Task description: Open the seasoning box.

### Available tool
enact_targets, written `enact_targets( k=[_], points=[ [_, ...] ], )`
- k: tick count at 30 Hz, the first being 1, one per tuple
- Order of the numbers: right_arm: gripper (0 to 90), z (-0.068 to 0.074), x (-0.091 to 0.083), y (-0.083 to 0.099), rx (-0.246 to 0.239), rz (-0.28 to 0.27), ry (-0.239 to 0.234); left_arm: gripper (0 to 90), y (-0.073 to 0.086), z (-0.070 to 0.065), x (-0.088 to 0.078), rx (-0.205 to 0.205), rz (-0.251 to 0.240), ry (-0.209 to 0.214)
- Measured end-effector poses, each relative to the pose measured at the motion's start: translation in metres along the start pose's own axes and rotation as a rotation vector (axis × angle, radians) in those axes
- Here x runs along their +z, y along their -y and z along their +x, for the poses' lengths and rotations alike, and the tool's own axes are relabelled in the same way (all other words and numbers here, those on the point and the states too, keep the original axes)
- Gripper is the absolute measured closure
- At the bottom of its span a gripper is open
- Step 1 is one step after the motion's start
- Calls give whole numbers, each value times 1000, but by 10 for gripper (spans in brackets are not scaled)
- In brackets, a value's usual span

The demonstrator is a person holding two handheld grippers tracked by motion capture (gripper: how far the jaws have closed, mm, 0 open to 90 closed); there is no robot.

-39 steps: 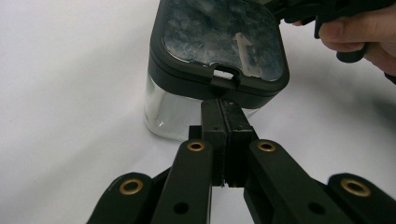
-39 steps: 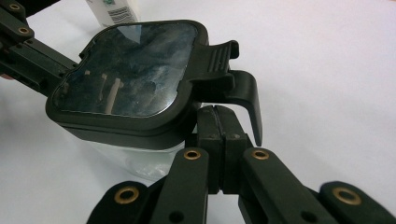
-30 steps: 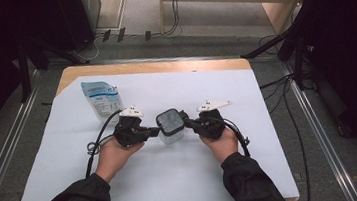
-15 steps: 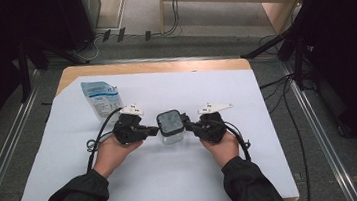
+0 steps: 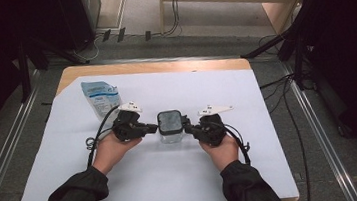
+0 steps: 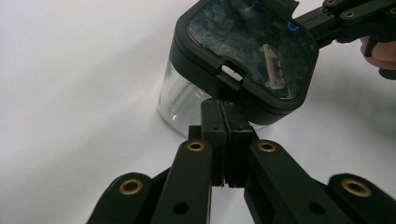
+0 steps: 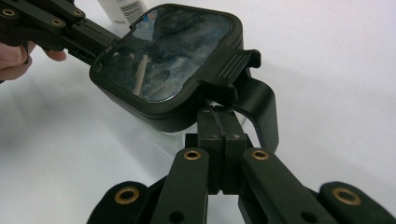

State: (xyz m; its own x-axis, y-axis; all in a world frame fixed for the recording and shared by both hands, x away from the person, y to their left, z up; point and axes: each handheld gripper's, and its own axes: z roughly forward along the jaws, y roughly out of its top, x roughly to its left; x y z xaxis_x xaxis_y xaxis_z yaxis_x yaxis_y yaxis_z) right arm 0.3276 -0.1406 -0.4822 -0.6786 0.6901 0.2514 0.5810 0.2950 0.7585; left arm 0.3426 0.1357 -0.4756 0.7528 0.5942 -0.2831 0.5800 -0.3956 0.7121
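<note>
A small clear container [image 5: 170, 126] with a black lid stands in the middle of the white-covered table [image 5: 270, 136]. My left gripper [image 5: 154, 128] is shut and its tip rests against the container's left side. In the left gripper view, the closed jaws [image 6: 225, 109] meet just under the lid [image 6: 247, 51], below a small notch. My right gripper [image 5: 187, 126] is also shut and presses on the opposite side. In the right gripper view, its tip [image 7: 217, 116] sits beneath the lid's ribbed latch tab [image 7: 236, 65]. Nothing is held between either pair of jaws.
A pale blue and white pouch [image 5: 99, 96] lies flat at the table's far left. Cables trail from both grippers across the sheet. Metal floor rails run along both sides of the table, with stands and cords behind it.
</note>
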Motion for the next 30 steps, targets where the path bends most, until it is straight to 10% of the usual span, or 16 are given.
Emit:
enact_targets(
  k=[17,23,30],
  points=[
    [900,-6,-8,-4,-17,-17,-30,799,0,9,-4,-15,32,110],
    [900,-10,-17,-6,-24,-15,-44,670,-5,4,-14,80,33,96],
    [900,-25,-25,-5,-11,-22,-33,323,-6,8,-16,161,-18,154]
  ],
)
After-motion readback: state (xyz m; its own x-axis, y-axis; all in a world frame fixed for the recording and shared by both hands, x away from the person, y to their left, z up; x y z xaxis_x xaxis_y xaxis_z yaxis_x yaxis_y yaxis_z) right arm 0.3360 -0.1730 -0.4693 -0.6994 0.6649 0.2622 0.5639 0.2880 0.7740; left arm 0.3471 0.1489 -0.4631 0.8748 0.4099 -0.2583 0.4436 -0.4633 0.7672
